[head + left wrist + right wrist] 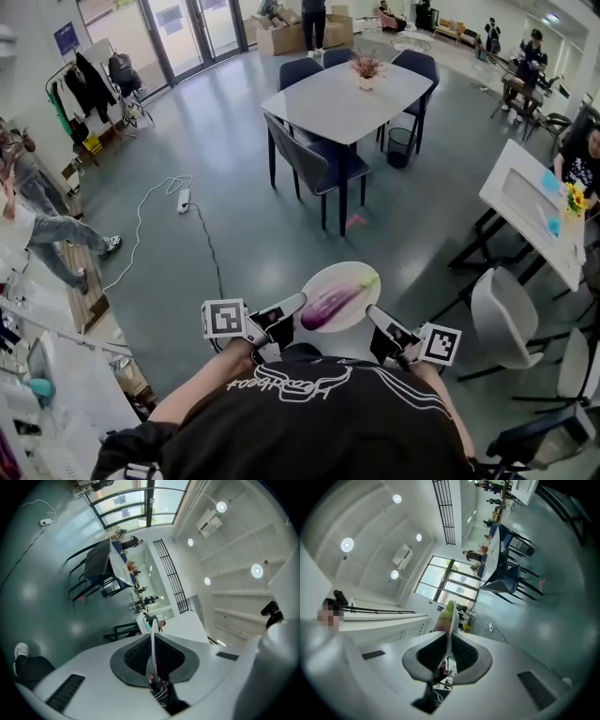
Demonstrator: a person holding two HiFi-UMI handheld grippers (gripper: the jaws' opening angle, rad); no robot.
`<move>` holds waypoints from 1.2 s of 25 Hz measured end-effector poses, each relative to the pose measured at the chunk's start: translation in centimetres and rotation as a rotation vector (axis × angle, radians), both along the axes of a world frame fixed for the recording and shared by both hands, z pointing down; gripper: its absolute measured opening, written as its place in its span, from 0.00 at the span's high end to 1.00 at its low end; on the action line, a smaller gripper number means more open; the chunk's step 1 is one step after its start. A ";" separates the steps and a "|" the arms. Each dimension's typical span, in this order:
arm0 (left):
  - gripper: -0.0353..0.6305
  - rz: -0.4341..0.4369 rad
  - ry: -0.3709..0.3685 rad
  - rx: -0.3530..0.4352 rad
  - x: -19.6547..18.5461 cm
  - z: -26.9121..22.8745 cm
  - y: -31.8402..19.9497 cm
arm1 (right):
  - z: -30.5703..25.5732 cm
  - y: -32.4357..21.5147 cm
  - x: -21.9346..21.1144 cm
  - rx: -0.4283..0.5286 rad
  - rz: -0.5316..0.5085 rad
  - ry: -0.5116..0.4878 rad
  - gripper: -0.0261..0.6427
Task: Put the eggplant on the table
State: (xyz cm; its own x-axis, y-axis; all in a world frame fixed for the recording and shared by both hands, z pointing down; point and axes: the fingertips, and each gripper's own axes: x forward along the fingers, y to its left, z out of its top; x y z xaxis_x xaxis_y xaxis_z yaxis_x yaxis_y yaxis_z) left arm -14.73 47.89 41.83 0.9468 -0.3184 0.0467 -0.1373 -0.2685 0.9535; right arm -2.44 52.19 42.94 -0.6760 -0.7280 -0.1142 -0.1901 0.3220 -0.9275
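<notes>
A purple eggplant [330, 305] with a green stem lies on a white plate [361, 277], held in the air in front of the person. My left gripper [296, 303] is shut on the plate's left rim and my right gripper [373, 314] is shut on its right rim. In the left gripper view the plate [153, 641] shows edge-on as a thin white line pinched between the dark pads of the left gripper [153, 657]. The right gripper view has the plate edge [449, 632] clamped in the right gripper [447, 653], with the eggplant's green tip [449, 610] above it. A grey table [323, 98] stands far ahead.
Dark chairs [319, 164] surround the grey table, which carries a flower pot [366, 71]. A white table [520, 192] and a white chair [502, 314] stand at the right. A power strip [184, 199] with its cable lies on the floor to the left. People sit and stand around the room's edges.
</notes>
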 end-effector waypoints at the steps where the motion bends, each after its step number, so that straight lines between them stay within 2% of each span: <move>1: 0.91 0.001 -0.003 0.001 0.1 0.0 -0.1 | 0.1 0.0 0.0 -0.005 0.001 -0.003 0.93; 5: 0.91 0.021 -0.001 -0.001 0.5 0.0 -0.2 | 0.3 0.0 0.4 -0.005 0.015 -0.009 0.93; 10: 0.91 0.036 -0.056 0.007 1.3 1.0 -1.1 | 0.9 -0.2 1.4 -0.013 0.061 -0.005 0.93; 19: 0.91 0.075 -0.063 0.006 2.5 1.6 -3.5 | 1.2 -2.1 2.6 0.003 0.086 -0.015 0.93; 26: 0.91 0.065 -0.041 -0.028 2.9 2.3 -8.5 | 1.6 -7.6 2.9 -0.005 0.075 -0.015 0.93; 30: 0.91 0.052 -0.055 -0.029 2.6 3.0 -13.0 | 2.3 -12.1 2.8 -0.021 0.063 -0.023 0.93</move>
State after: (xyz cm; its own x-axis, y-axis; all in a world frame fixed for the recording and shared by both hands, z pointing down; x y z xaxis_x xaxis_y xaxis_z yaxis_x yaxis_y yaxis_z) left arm -12.18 34.90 44.86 0.9579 -0.2663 0.1078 -0.1764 -0.2491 0.9523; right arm 0.33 40.13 45.24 -0.6261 -0.7714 -0.1140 -0.1875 0.2908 -0.9382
